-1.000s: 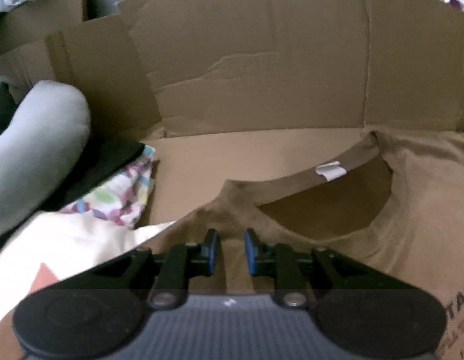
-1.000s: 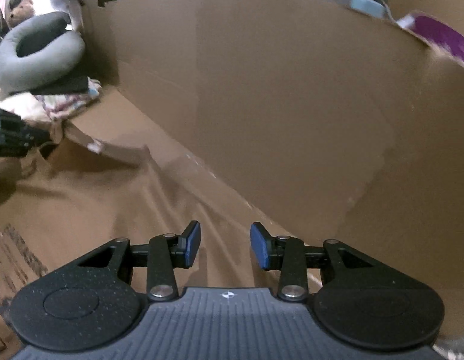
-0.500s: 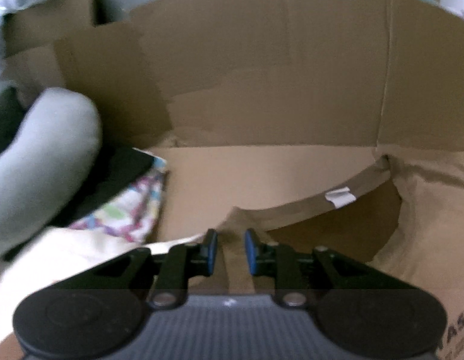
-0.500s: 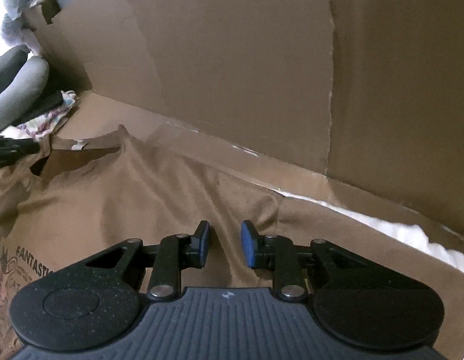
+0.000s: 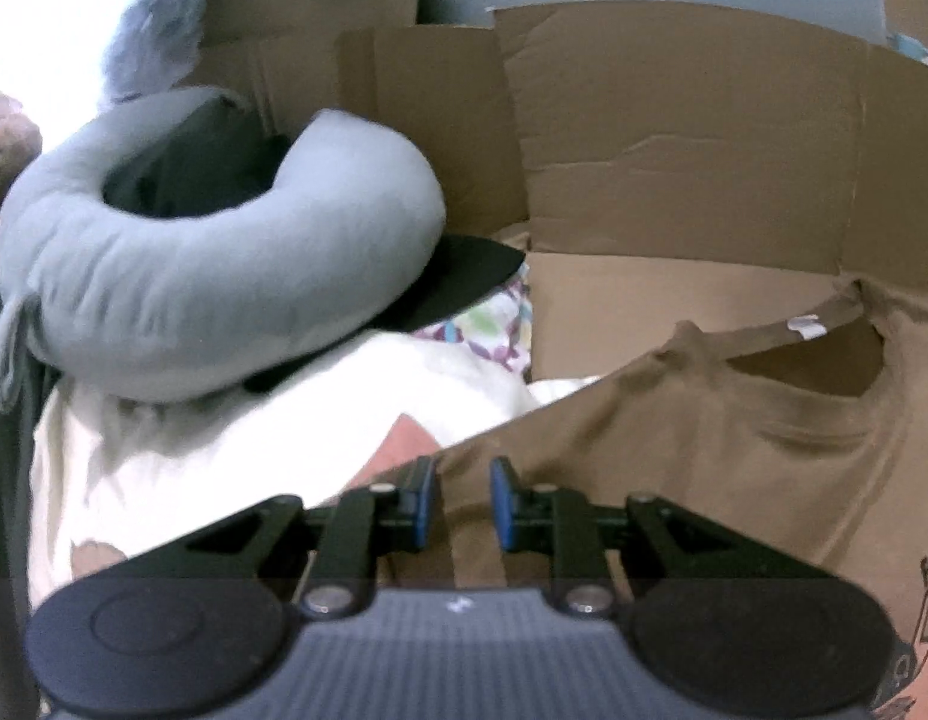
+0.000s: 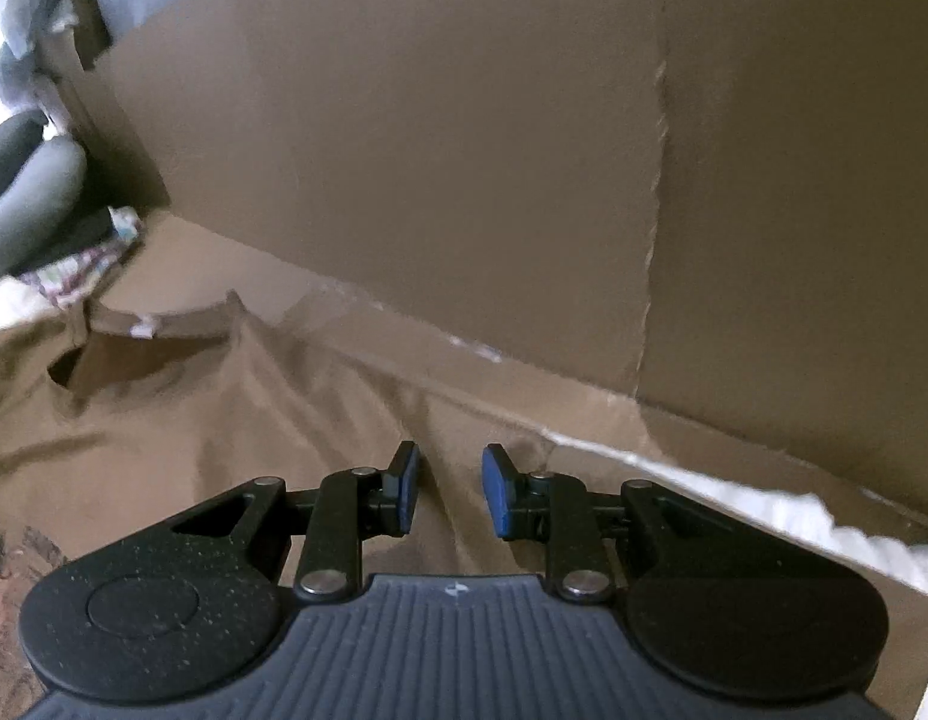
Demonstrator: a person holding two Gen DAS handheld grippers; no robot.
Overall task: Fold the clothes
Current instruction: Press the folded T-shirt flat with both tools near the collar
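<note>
Left wrist view: brown printed cotton T-shirt (image 5: 733,468) spread on cardboard, collar far.
Left gripper (image 5: 461,507) and right gripper (image 6: 444,489) each pinch a shoulder, likely to tension it for folding.

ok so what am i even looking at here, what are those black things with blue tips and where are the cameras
There is no robot here. A person holds a hand-held tool in each hand, and each tool carries a wide-angle camera looking forward along its two fingers. The black arms with blue pads low in each picture are those fingers.

One picture is from the left tool, the other from the right tool. Both have brown cloth of the T-shirt between their pads, with a small gap visible, so whether they are clamped on it I cannot tell.

The shirt lies spread on flattened cardboard, collar away from the cameras, with cardboard walls behind. In the left view a grey neck pillow sits on a black item and white fabric.
</note>
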